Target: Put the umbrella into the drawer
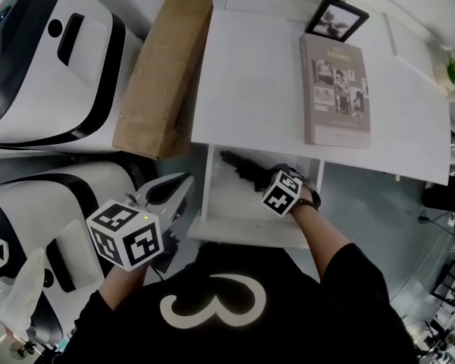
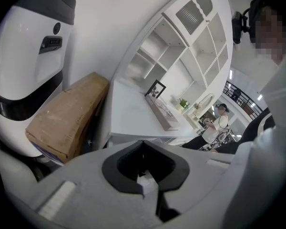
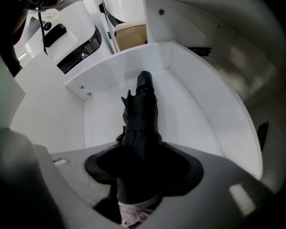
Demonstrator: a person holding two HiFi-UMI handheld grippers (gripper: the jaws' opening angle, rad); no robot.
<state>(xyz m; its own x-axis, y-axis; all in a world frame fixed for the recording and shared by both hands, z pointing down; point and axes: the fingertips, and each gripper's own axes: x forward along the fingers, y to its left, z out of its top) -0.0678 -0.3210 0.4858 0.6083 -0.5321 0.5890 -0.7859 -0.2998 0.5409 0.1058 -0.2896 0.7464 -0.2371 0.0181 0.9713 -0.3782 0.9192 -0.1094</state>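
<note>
A black folded umbrella [image 1: 239, 167] lies lengthwise in the open white drawer [image 1: 212, 203] under the white table [image 1: 250, 82]. My right gripper [image 1: 267, 177] points steeply down into the drawer and is shut on the umbrella's near end. In the right gripper view the umbrella [image 3: 142, 118] runs from between the jaws of my right gripper [image 3: 140, 175] towards the drawer's far wall [image 3: 190, 104], its tip low over the drawer floor. My left gripper [image 1: 173, 193] hangs left of the drawer, beside the white machine; in its own view the left gripper [image 2: 143, 175] has its jaws together with nothing held.
A grey book [image 1: 335, 89] and a black picture frame [image 1: 336, 17] rest on the table top. A long cardboard box [image 1: 163, 70] leans left of the table. Two white and black machines [image 1: 45, 59] stand at the left. A person [image 2: 219, 123] stands far off.
</note>
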